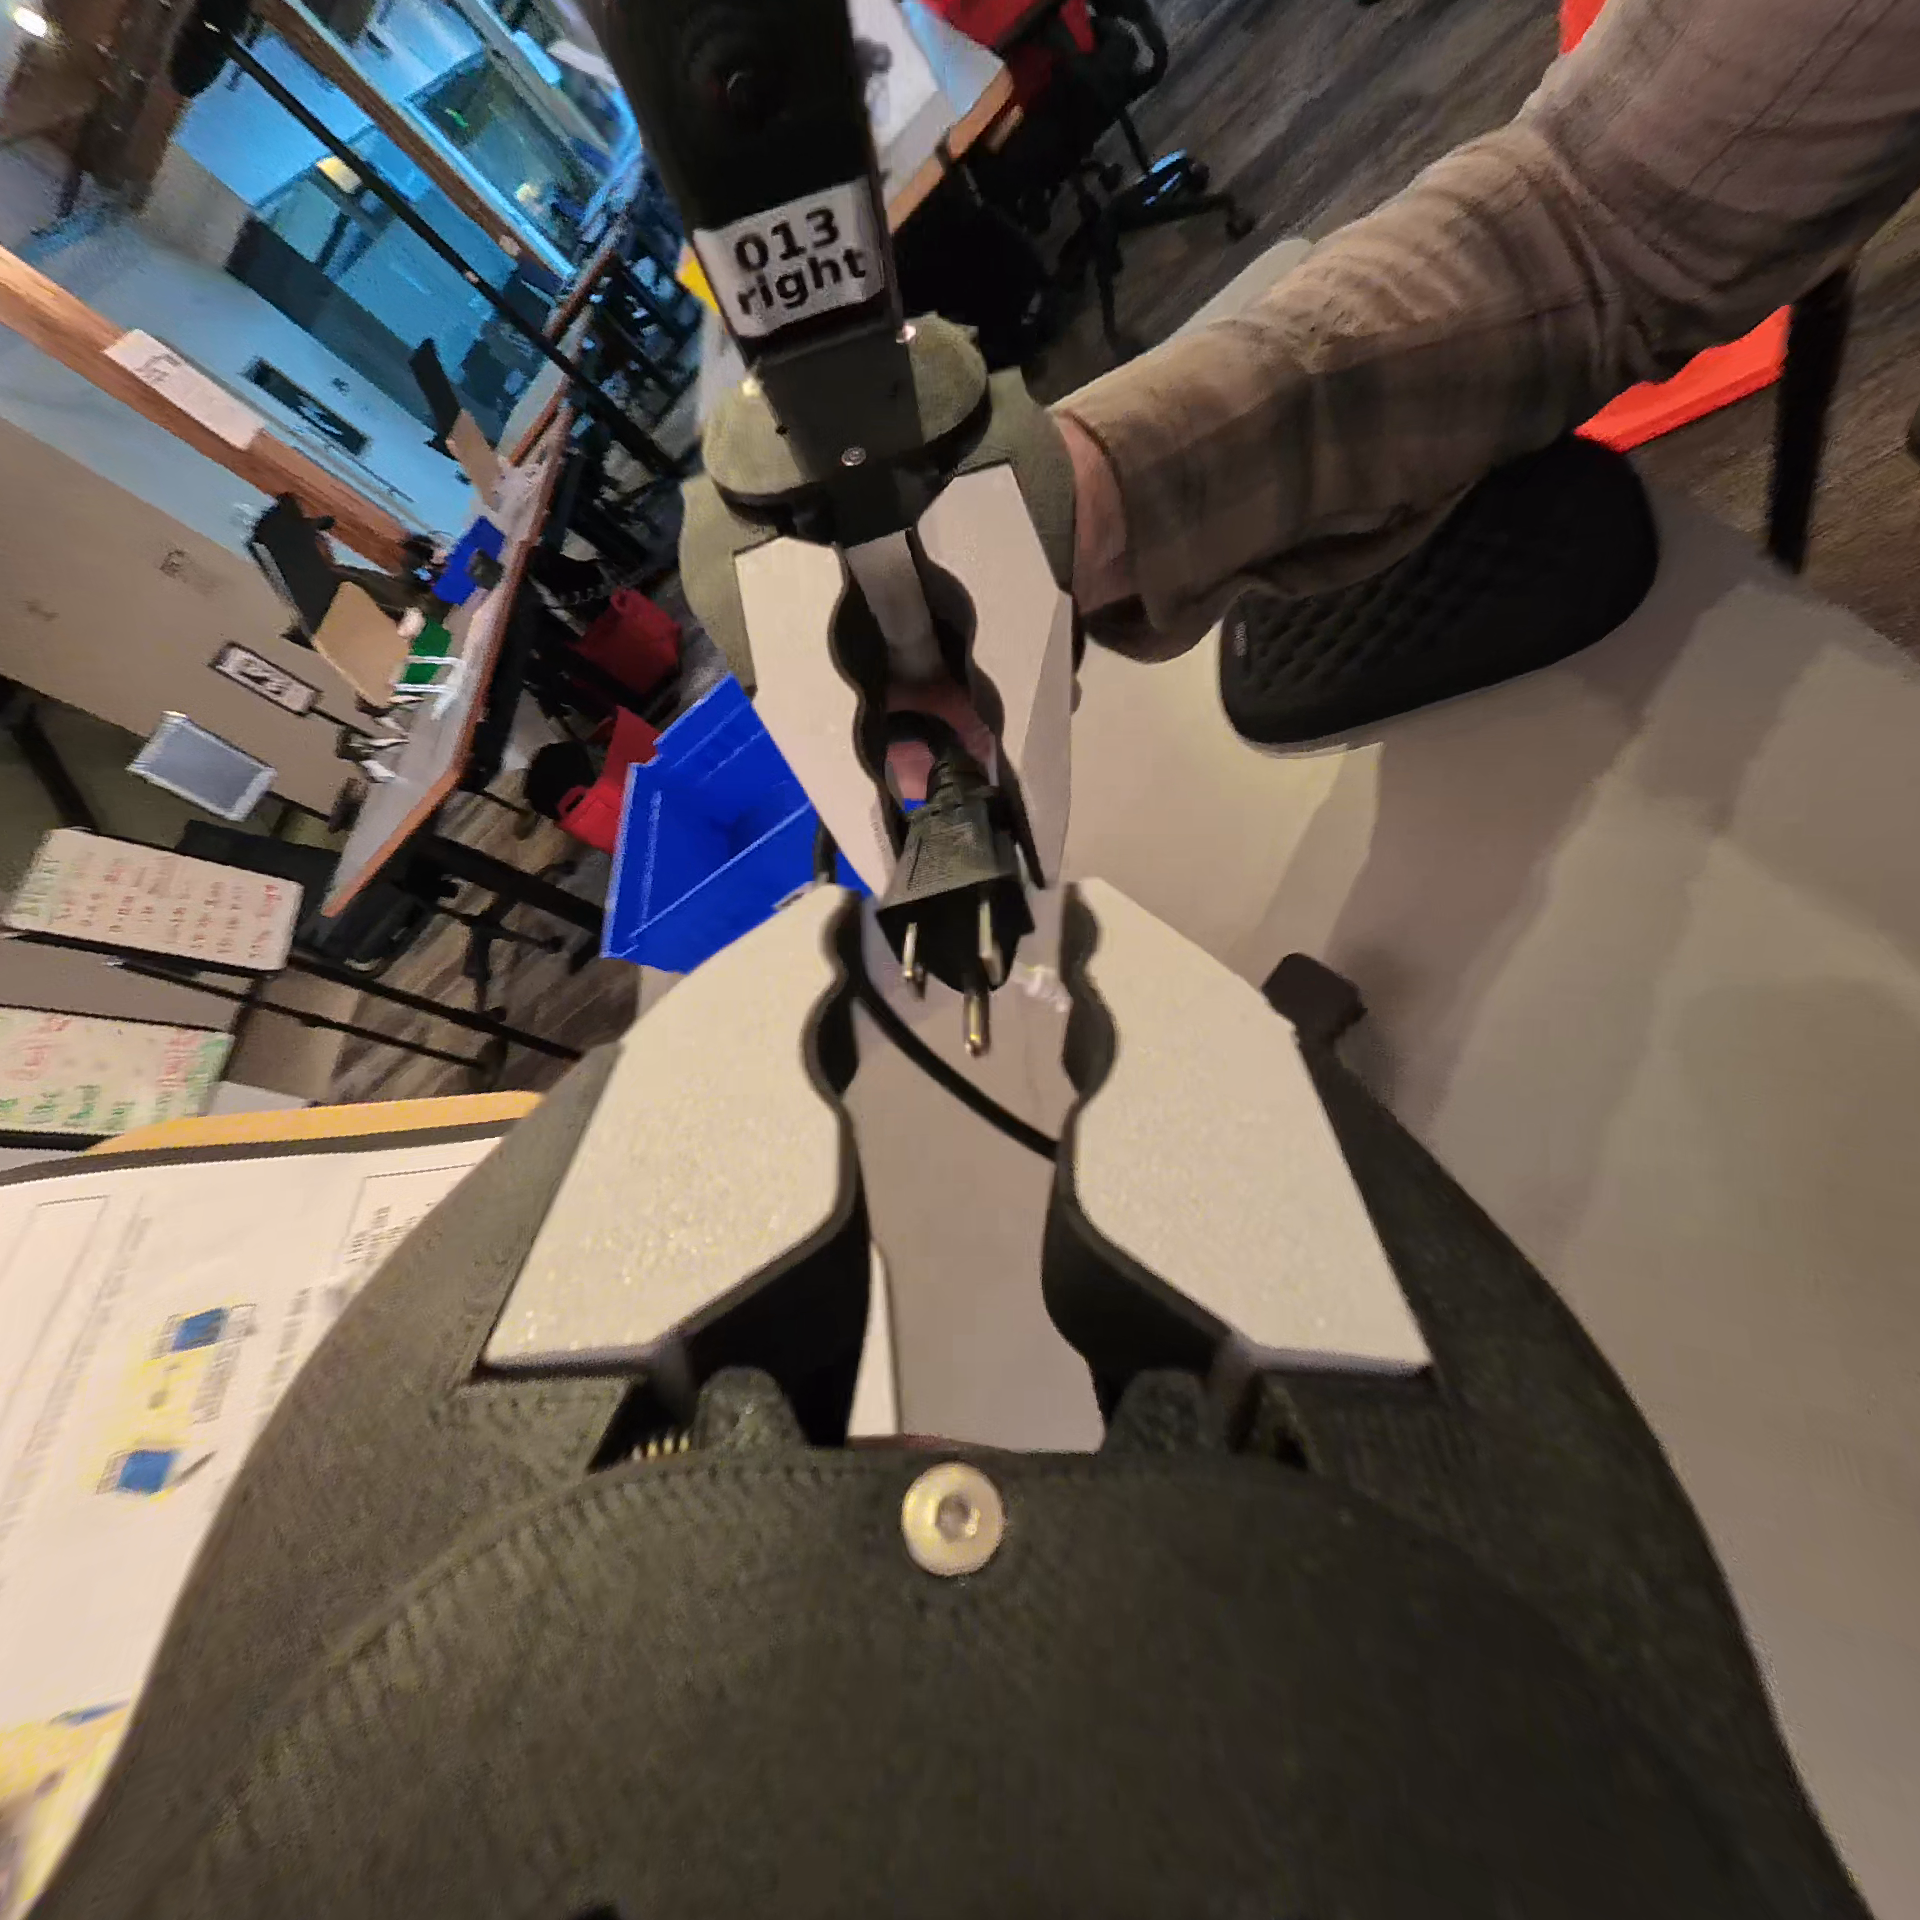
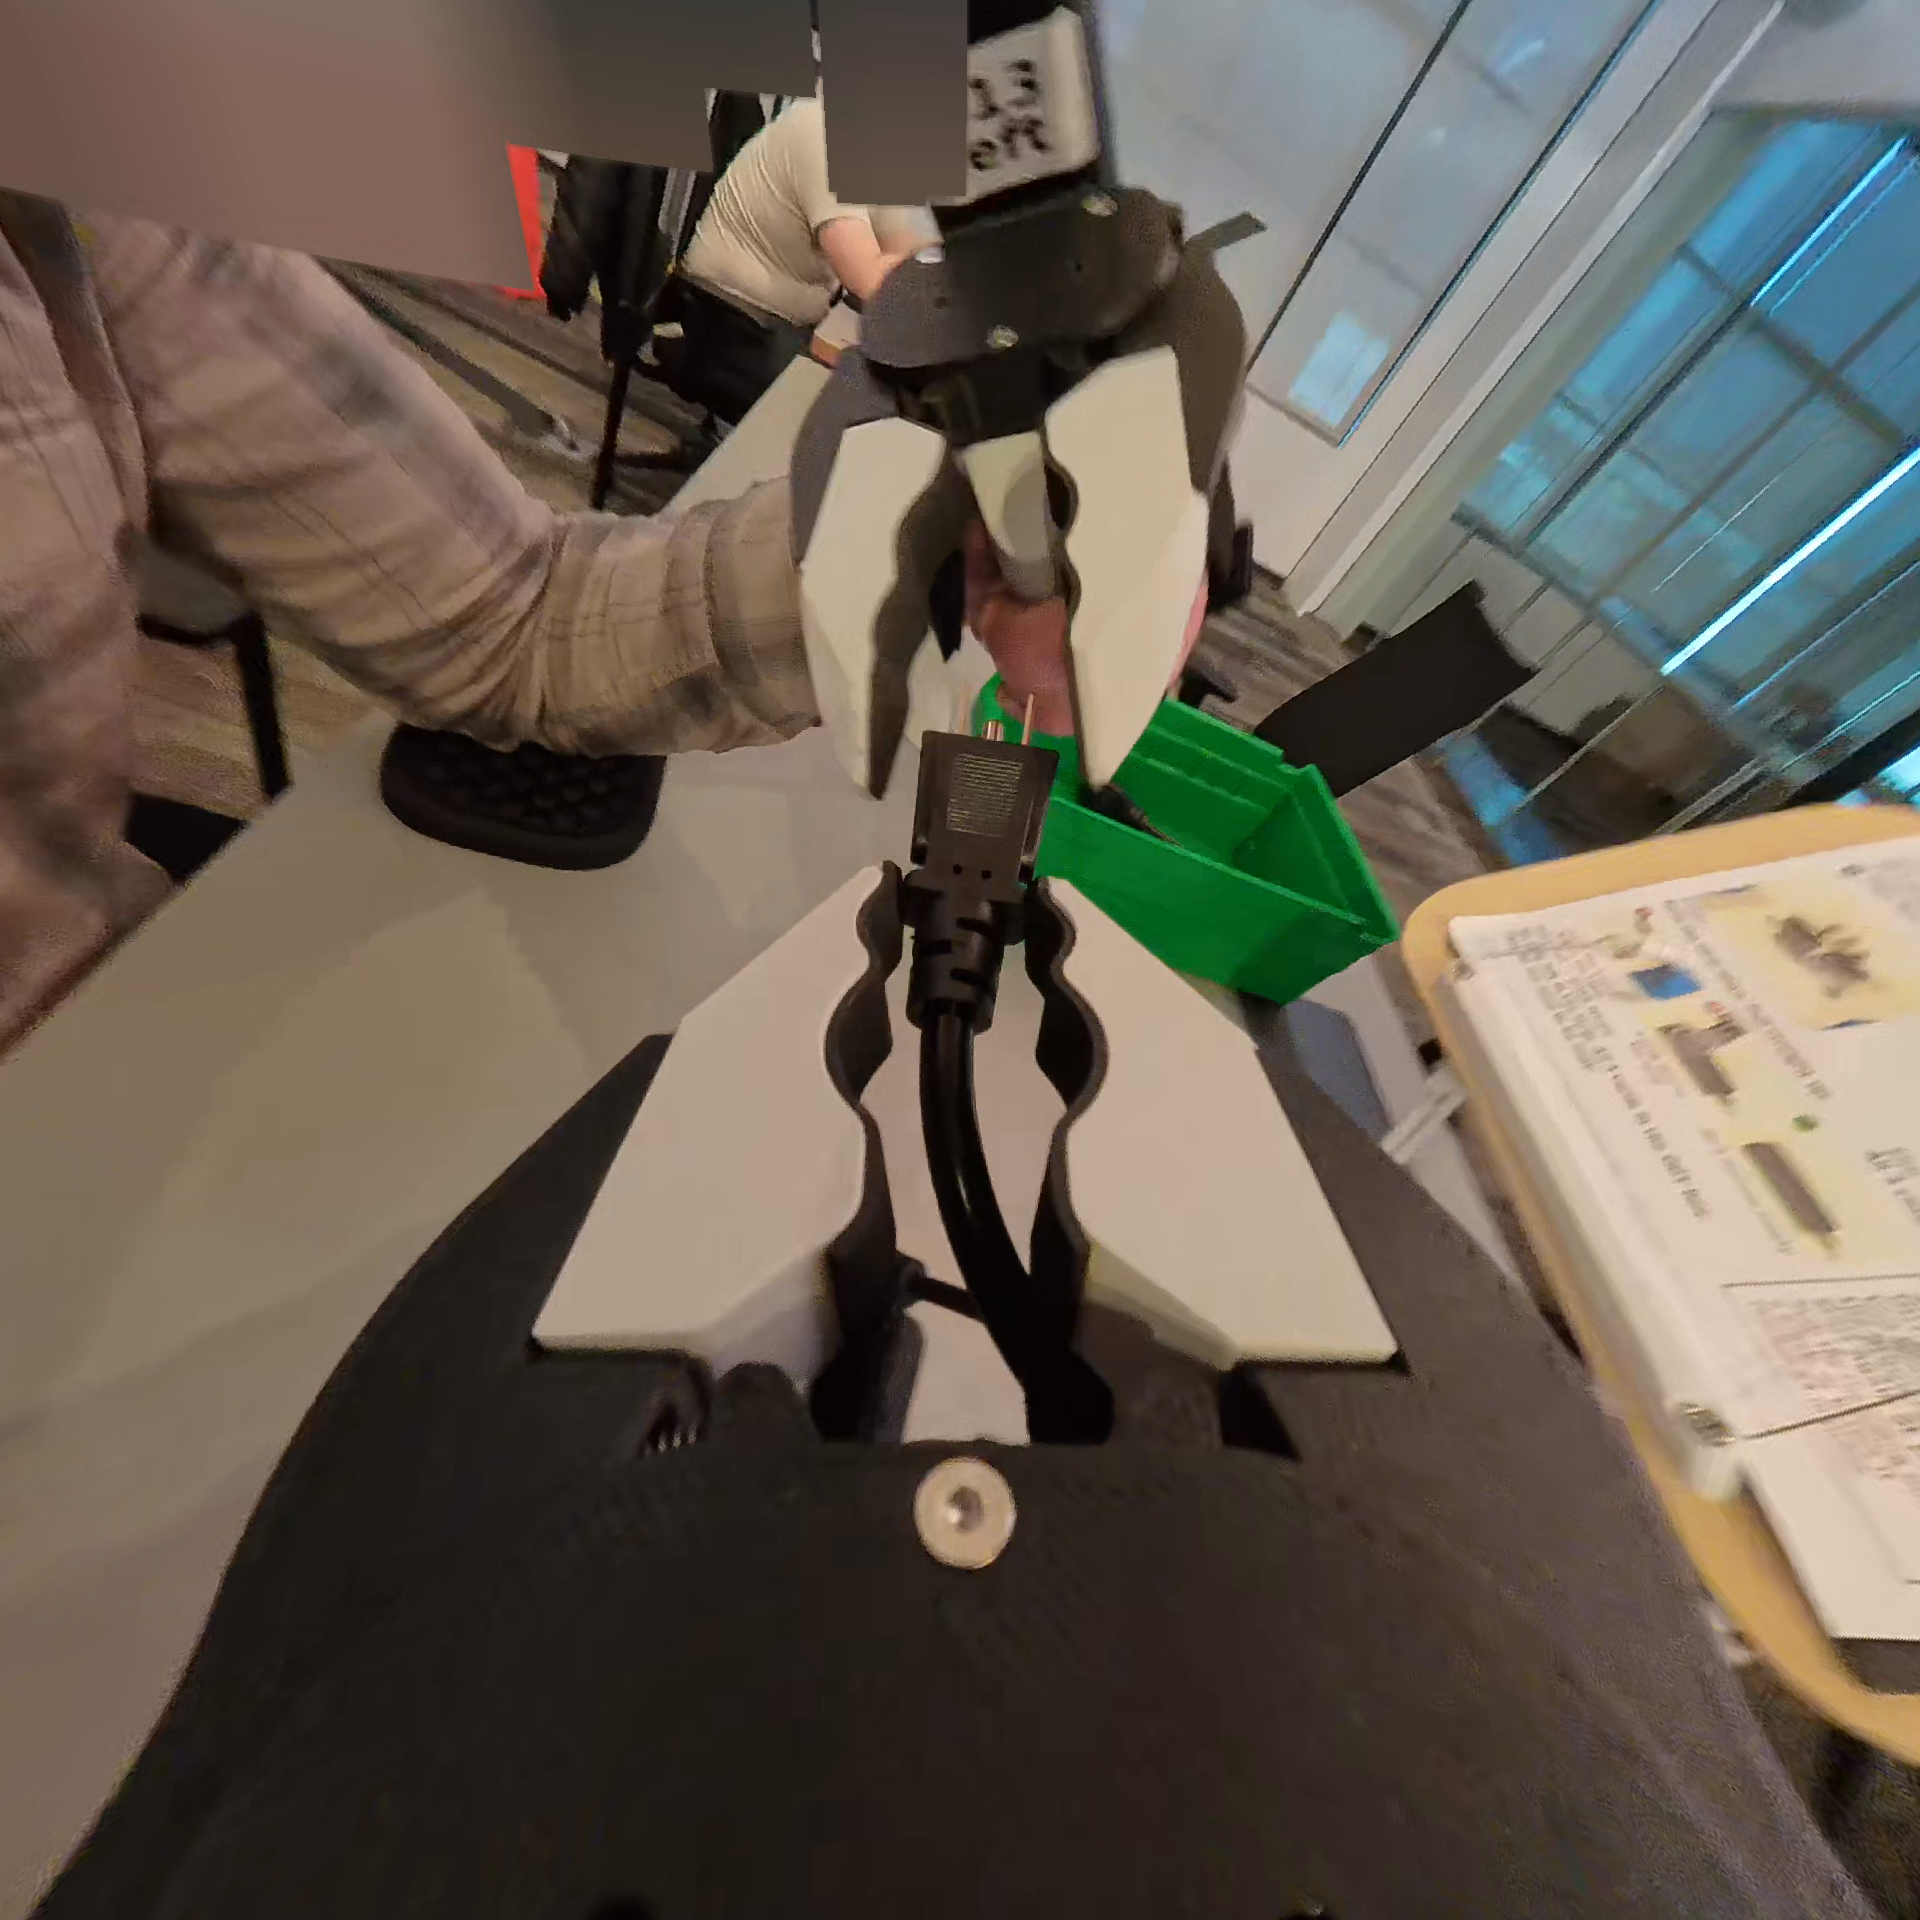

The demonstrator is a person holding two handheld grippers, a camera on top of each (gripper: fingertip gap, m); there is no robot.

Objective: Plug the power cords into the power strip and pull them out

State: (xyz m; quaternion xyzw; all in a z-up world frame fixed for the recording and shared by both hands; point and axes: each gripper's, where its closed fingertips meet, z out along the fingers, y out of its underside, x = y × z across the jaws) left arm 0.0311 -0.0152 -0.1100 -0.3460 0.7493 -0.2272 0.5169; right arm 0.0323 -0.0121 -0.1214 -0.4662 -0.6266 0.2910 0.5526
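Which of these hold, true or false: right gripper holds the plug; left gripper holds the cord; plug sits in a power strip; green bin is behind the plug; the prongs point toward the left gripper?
1. The right gripper holds the black plug. True.
2. The left gripper holds the cord. False: its fingers are open and empty.
3. The plug sits in a power strip. False: its prongs are bare; no strip shows.
4. A green bin lies behind the plug in the right wrist view. True.
5. The prongs point toward the left gripper. True.

Around my grey worktop I see dark wood-patterned floor, long desks with black frames, an office chair, and tall glass windows glowing blue.
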